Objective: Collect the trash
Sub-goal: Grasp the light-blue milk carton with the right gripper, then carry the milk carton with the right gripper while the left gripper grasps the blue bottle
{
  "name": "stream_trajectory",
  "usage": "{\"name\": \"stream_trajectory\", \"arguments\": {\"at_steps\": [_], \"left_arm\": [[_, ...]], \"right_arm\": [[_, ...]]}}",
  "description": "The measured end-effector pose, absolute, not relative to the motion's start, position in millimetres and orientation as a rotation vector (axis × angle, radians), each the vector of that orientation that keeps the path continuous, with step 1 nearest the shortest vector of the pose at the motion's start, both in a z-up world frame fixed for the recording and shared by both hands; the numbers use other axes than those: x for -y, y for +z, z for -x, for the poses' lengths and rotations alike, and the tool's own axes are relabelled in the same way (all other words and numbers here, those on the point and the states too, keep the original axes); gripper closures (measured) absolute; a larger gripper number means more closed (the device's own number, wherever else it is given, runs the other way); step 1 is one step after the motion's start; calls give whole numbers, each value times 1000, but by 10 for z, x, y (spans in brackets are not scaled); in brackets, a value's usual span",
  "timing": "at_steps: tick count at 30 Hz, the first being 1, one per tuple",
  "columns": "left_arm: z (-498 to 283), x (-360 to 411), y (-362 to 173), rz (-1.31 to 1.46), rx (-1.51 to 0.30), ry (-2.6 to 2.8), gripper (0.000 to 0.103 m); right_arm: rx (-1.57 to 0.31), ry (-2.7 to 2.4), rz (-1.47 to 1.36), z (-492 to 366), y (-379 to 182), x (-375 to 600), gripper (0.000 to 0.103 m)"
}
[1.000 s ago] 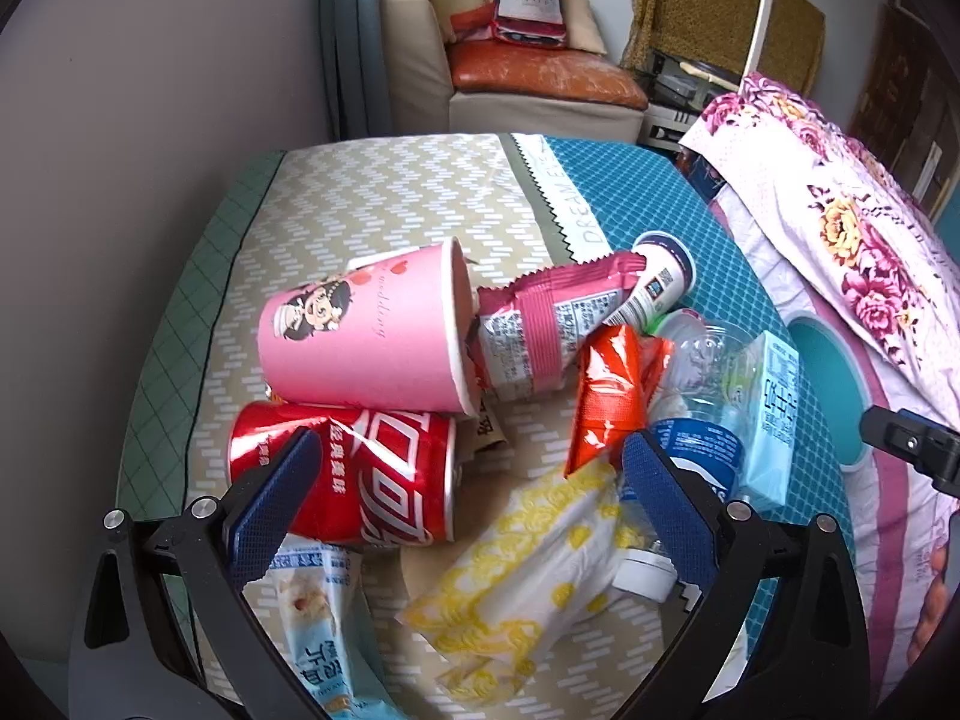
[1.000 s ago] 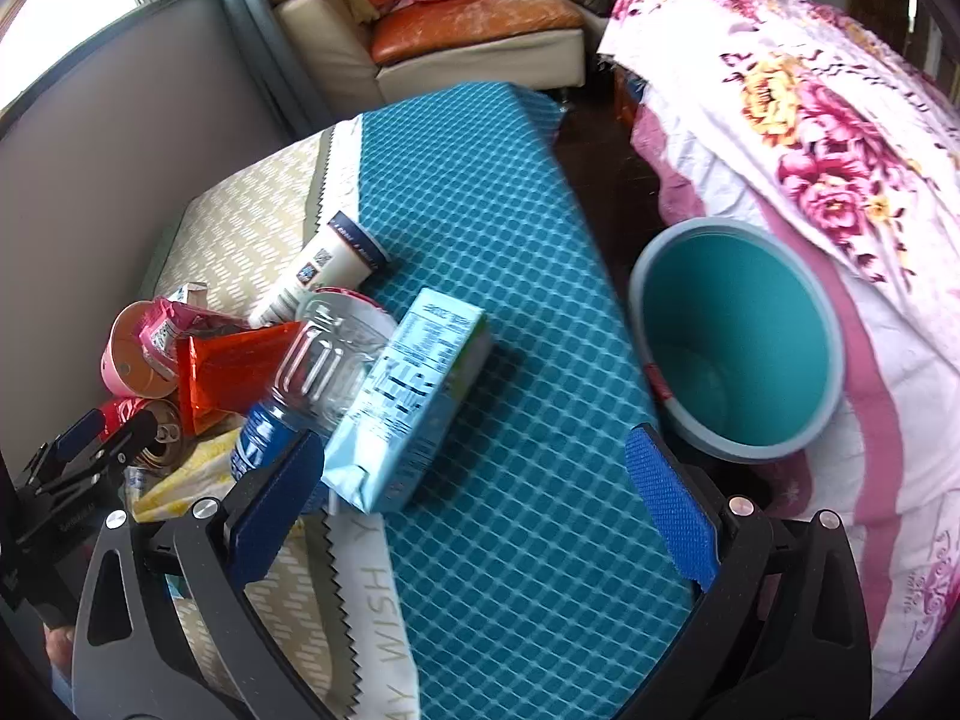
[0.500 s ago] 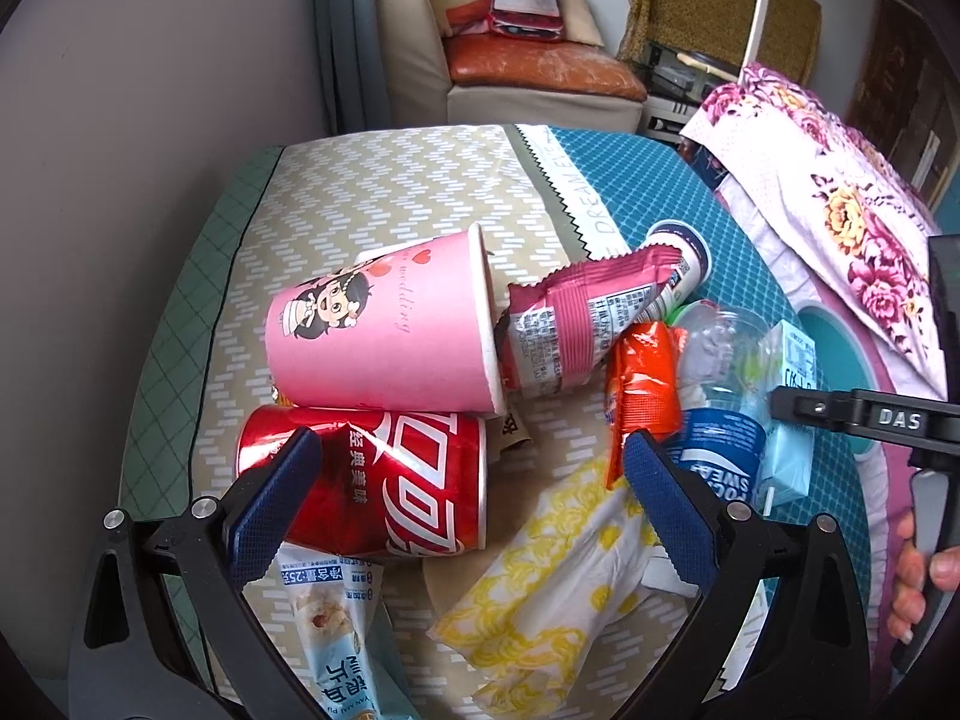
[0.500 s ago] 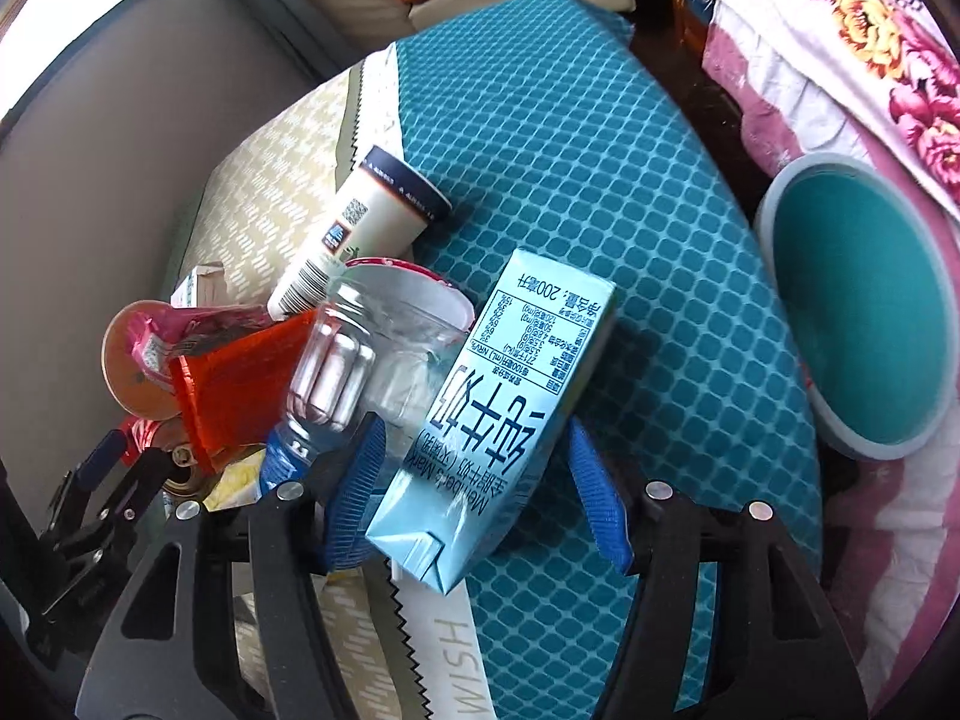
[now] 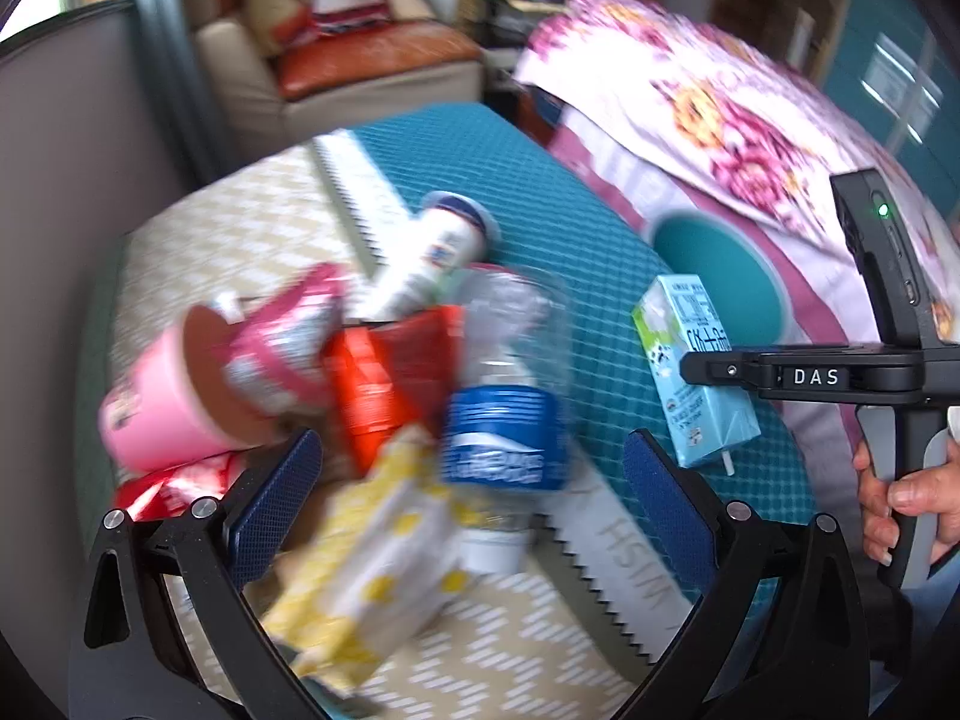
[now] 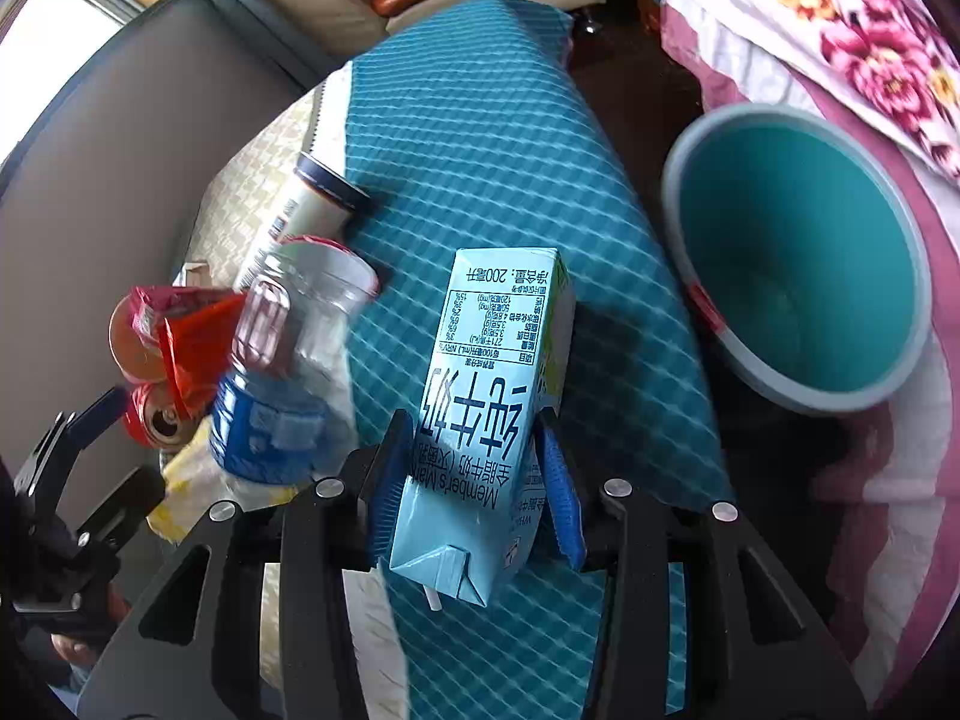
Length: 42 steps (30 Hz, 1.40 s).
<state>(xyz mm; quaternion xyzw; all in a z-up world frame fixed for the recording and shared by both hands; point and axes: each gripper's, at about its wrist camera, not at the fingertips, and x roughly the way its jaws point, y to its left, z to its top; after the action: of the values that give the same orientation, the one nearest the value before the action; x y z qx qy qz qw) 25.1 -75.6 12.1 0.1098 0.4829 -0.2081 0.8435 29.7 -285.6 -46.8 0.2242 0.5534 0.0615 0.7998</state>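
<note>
Now my right tool (image 6: pixel 474 480) has squeezed shut on the milk box (image 6: pixel 492 396) and lifted it. My left tool (image 5: pixel 471 498) hangs wide open, holding nothing. Next comes the teal bin (image 6: pixel 798 252) beside the counter's edge.

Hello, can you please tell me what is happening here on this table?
A person is clearing trash from a table with two handheld grippers. The right gripper is shut on a light blue milk carton, with the teal bin open just to its right, beside the table. The left gripper is open and empty, above the remaining pile: a plastic water bottle, a pink paper cup, a red can and several wrappers. Nothing can be seen in the bin.
</note>
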Motion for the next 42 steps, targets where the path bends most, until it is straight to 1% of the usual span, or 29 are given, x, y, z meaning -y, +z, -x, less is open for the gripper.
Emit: {"name": "stream_trajectory", "arguments": {"at_steps": [2, 4, 5, 6, 7, 8, 10, 14, 16, 19, 23, 26, 27, 30, 31, 37, 42], "left_arm": [[-279, 932, 39, -282, -1038, -457, 3], [-332, 1050, -57, -313, -1067, -460, 12], [-375, 1091, -101, -315, -1089, -465, 20], [-428, 1120, -153, -315, -1110, -466, 32], [-467, 1130, -190, -318, -1124, -463, 37], [-512, 1154, -230, -322, -1142, -458, 40], [-551, 1161, -306, -334, -1159, -447, 40], [-606, 1102, -453, -291, -1214, -456, 36], [-652, 1096, -544, -273, -1248, -446, 35], [-736, 1103, -686, -224, -1290, -435, 35], [-708, 1114, -664, -208, -1277, -435, 36], [-609, 1100, -566, -207, -1260, -456, 37], [-571, 1065, -515, -198, -1254, -463, 36], [-538, 1006, -420, -167, -1249, -469, 37], [-531, 980, -384, -157, -1246, -468, 37], [-502, 908, -175, -117, -1213, -480, 37], [-552, 1075, -100, -135, -1198, -493, 36]], "right_arm": [[-1190, 145, -500, -239, -494, 2923, 63], [-1188, 159, -513, -178, -504, 2976, 63], [-1188, 163, -516, -170, -507, 2994, 63], [-1184, 169, -522, -146, -512, 3021, 63], [-1183, 174, -526, -140, -514, 3034, 63], [-1181, 181, -531, -127, -518, 3052, 63], [-1176, 190, -539, -117, -522, 3061, 63], [-1174, 207, -550, -114, -539, 3071, 61], [-1179, 211, -548, -136, -564, 3045, 58], [-1174, 203, -542, -167, -586, 3022, 56], [-1167, 199, -568, -176, -639, 3045, 52], [-1160, 198, -568, -184, -655, 3042, 52], [-1153, 198, -563, -186, -651, 3039, 53], [-1115, 223, -555, -178, -589, 3023, 63], [-1113, 239, -572, -181, -581, 3033, 65], [-1083, 247, -643, -155, -534, 3135, 65], [-998, 190, -654, -119, -292, 3404, 65]]}}
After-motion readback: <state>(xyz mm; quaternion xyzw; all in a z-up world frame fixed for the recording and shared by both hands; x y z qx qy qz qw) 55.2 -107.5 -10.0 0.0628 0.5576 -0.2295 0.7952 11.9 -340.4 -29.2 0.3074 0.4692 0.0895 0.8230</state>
